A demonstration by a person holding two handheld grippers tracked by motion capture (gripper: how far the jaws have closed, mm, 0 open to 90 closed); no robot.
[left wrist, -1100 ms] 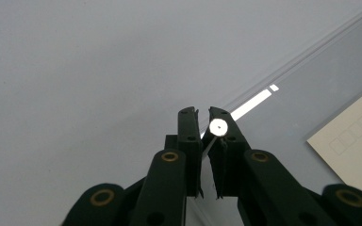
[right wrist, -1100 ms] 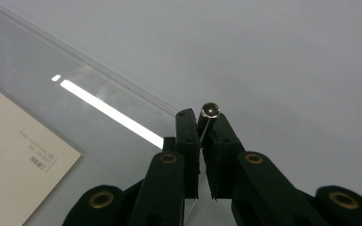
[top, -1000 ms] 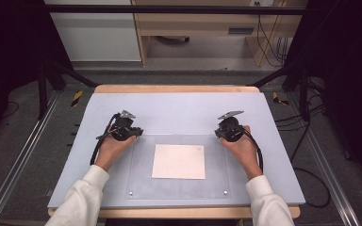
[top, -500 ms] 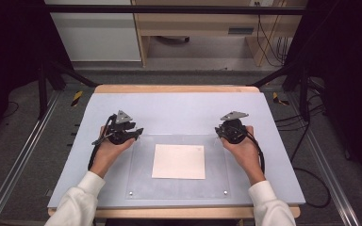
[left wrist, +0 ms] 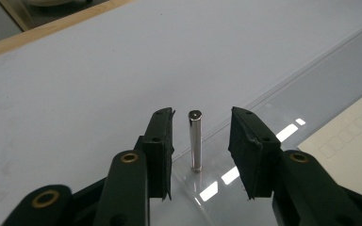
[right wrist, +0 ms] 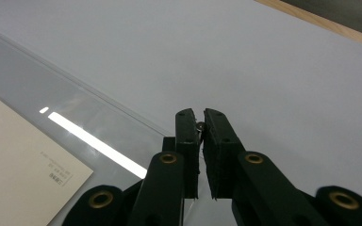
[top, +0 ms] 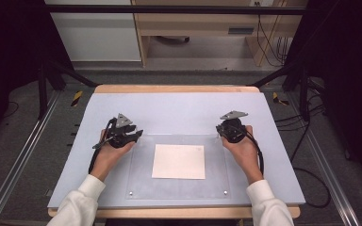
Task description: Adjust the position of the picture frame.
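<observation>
Grey tabletop (top: 179, 108) with a wooden edge carried a clear acrylic sheet (top: 217, 183), and a cream paper card (top: 178, 161) lay under or on that sheet near its middle. 2 small metal pins stood upright at the sheet's far corners. At the far left corner, the left gripper (left wrist: 200, 136) had its jaws parted on either side of the left pin (left wrist: 195, 139), with a gap on both sides and neither pad touching it; those jaws had just been closing a little. At the far right corner, the right gripper (right wrist: 200, 127) had just closed and was clenched on the right pin (right wrist: 200, 126), whose tip peeked out between the pads.
</observation>
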